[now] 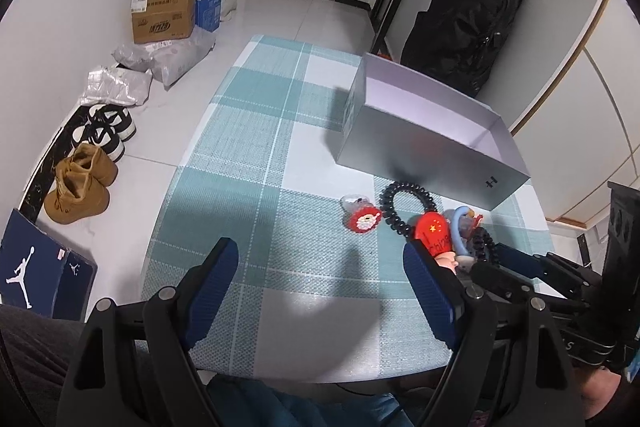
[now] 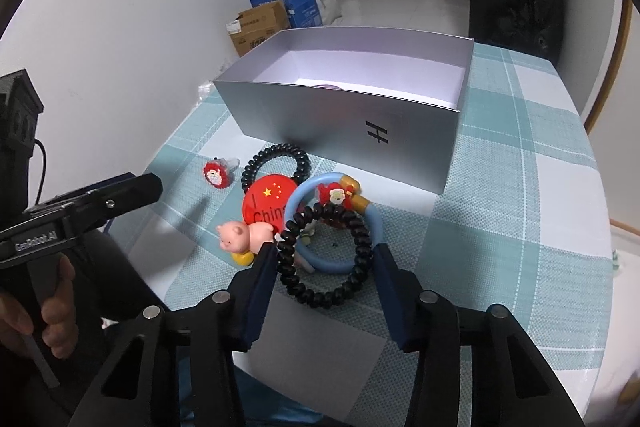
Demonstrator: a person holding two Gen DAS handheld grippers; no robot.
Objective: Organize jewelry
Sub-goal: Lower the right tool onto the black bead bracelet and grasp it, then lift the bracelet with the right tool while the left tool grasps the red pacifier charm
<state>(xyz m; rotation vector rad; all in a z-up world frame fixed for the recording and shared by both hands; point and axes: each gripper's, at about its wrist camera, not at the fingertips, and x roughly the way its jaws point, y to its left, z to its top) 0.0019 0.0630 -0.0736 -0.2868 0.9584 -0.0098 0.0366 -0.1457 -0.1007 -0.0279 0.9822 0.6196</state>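
Note:
A silver open box (image 2: 336, 115) stands on the checked tablecloth, with something purple barely showing inside. In front of it lie a black coil hair tie (image 2: 276, 163), a red flag badge (image 2: 268, 205), a pink pig figure (image 2: 240, 237), a blue ring bracelet with a Santa charm (image 2: 340, 195), a second black coil hair tie (image 2: 324, 259) and a small Santa ring (image 2: 216, 175). My right gripper (image 2: 326, 259) is open, its fingers either side of the near coil hair tie. My left gripper (image 1: 316, 259) is open and empty, left of the pile (image 1: 436, 231); the box (image 1: 424, 143) shows beyond it.
The table edge runs close along the left and near sides. On the floor left are shoes (image 1: 80, 187), cardboard boxes (image 1: 164, 13) and plastic bags (image 1: 160, 61). A black bag (image 1: 468, 23) hangs behind the box.

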